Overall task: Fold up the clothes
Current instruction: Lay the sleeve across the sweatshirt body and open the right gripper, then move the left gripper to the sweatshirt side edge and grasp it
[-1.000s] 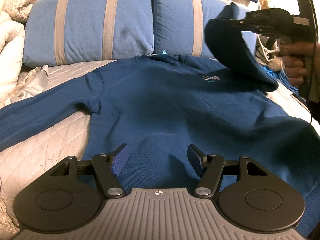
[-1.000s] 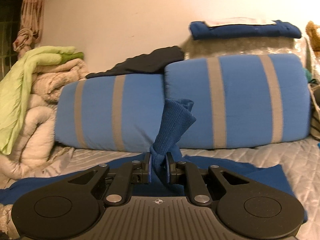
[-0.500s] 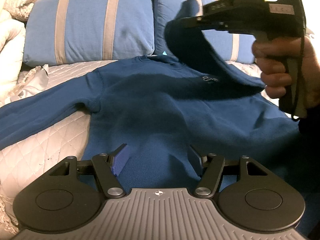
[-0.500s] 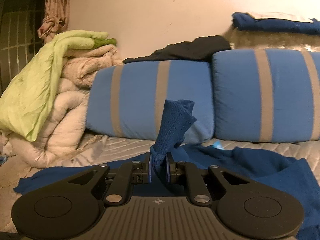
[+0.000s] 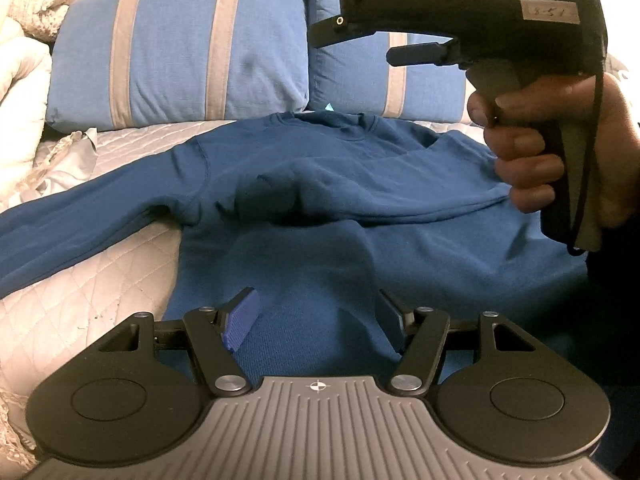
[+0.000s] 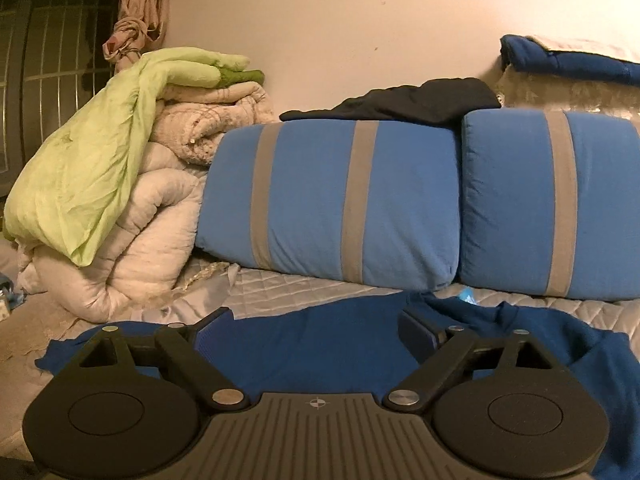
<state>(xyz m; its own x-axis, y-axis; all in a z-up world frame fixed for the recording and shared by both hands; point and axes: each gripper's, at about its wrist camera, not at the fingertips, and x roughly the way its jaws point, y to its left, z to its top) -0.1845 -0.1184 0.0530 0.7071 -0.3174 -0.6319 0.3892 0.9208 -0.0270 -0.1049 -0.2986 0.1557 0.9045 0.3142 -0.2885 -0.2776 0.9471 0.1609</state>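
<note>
Item 1: blue sweatshirt [image 5: 360,248], front up on the quilted bed [image 5: 80,312], collar toward 2 striped blue pillows [image 5: 176,60]. One sleeve [image 5: 360,196] lies folded across the chest; the other sleeve [image 5: 80,224] stretches out flat, likely the next fold.

Item 2: right claw [image 6: 316,328], jaws just opened wide, nothing between them, hanging over the sweatshirt, apparently having let the sleeve go.

Item 3: left claw [image 5: 316,320], part open, empty, low over the hem, seemingly waiting.

Item 4: person's hand [image 5: 560,148] on the right handle.
</note>
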